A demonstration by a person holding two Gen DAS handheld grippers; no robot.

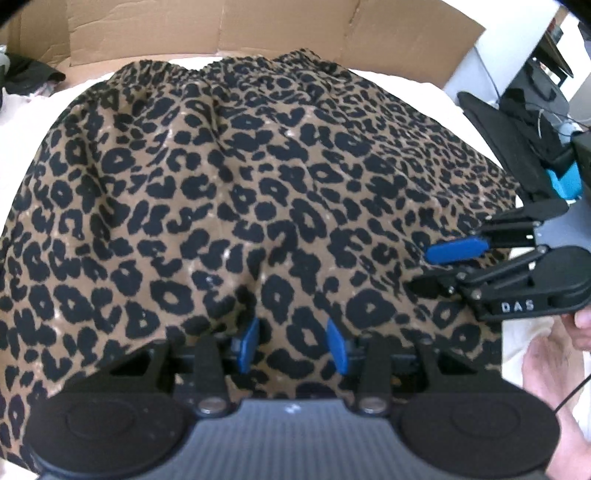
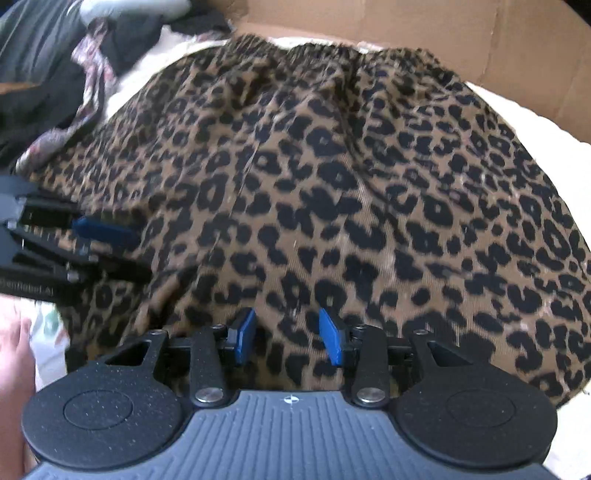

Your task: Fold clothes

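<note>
The leopard-print skirt (image 1: 258,192) lay spread on a white bedcover (image 1: 406,88), its gathered elastic waistband (image 1: 229,64) at the far end from both tools and its hem edge directly under them. A cardboard panel (image 1: 258,26) stood beyond the waistband.

The left gripper (image 1: 291,345) pointed steeply down at the near hem, its blue fingers (image 1: 248,345) standing partly apart with printed cloth showing between them. Whether the pads actually pinched the fabric could not be told from either view. The right gripper (image 2: 290,341) sat in the same posture further along the hem, fingers (image 2: 332,341) partly apart over the cloth, and its grip could not be told either. From the left wrist view it appeared off to the right, at the skirt's side edge.

The skirt looked light, thin and limp: it draped in soft ripples and would probably sag and crumple rather than hold a line. It seemed neither fragile nor very slippery. The best hold was likely at the two hem corners, one per tool, pinching both layers, so the edge could stay taut while carried toward the waistband. A pile of dark clothes (image 2: 55,55) lay beyond the right tool's left side.
</note>
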